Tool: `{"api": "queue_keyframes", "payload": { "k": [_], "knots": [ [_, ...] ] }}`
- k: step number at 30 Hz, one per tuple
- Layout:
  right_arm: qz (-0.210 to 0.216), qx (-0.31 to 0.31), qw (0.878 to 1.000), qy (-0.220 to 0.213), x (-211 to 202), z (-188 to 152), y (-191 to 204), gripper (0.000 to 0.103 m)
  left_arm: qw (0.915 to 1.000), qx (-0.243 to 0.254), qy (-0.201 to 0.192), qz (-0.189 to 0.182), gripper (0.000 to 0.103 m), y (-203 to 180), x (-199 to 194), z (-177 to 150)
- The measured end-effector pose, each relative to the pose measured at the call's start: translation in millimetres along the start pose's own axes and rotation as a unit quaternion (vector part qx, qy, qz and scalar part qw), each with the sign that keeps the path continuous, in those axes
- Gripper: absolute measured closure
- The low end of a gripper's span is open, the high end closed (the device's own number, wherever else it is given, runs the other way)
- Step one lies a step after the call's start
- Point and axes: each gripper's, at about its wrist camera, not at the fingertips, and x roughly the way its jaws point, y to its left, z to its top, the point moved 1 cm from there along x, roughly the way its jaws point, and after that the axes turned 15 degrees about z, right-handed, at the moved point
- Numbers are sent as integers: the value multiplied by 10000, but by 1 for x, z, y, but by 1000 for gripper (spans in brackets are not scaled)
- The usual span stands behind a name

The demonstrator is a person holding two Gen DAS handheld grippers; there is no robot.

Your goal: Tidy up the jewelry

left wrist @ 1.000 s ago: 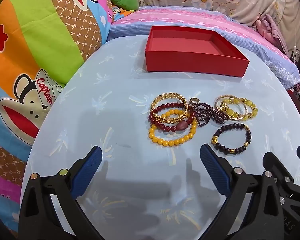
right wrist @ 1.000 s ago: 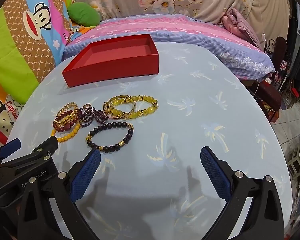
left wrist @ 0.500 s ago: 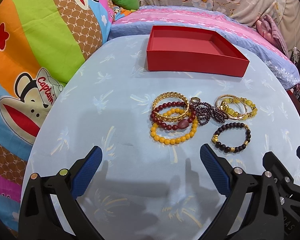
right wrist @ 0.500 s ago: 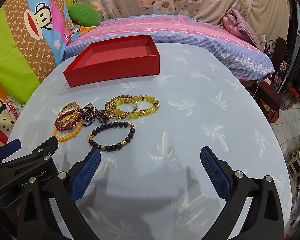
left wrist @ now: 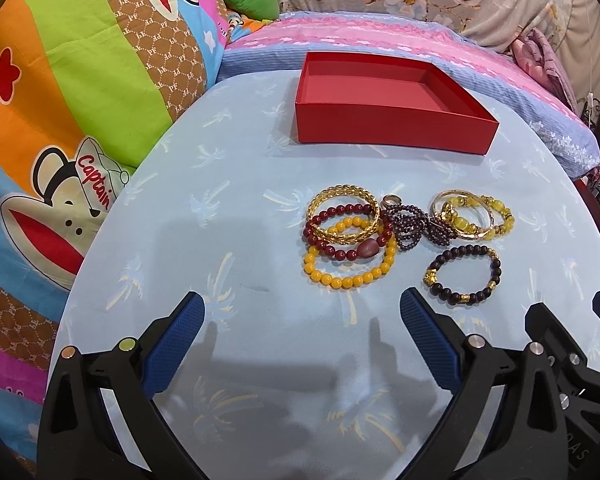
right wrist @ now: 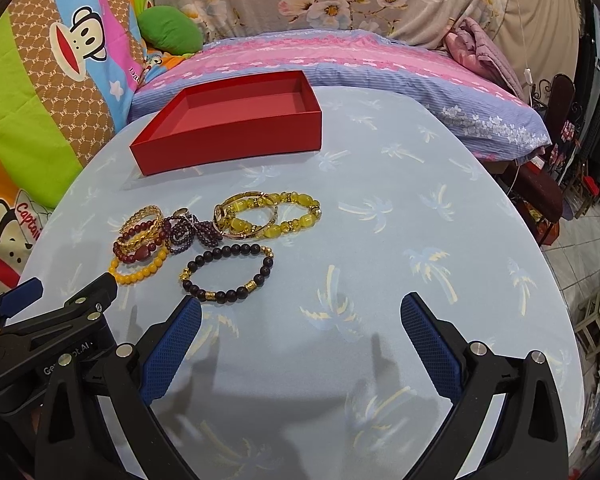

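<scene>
A round table (left wrist: 228,208) under a pale blue cloth printed with palm trees carries everything. Far ahead of the left tool, an open red box (left wrist: 392,130) sits on the cloth, nothing visible inside it. Nearer, ahead and slightly right of the left tool, lies a cluster of bracelets: a gold chain bangle (left wrist: 342,196), a dark red bead bracelet (left wrist: 332,248) and a yellow bead bracelet (left wrist: 350,278) overlapping; a purple bead strand (left wrist: 410,222) beside them; pale yellow bead bangles (left wrist: 474,216) further right. A dark bead bracelet (right wrist: 228,272) lies apart, just ahead of the right tool's left finger.
</scene>
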Motion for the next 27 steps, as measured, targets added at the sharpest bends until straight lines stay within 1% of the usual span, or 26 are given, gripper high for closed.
{"api": "queue_keyframes", "payload": {
  "k": [27],
  "knots": [
    [15,40,10000,4,0,0,-2,7,10000,5,-1,15,9,-1,0,1]
  ]
}}
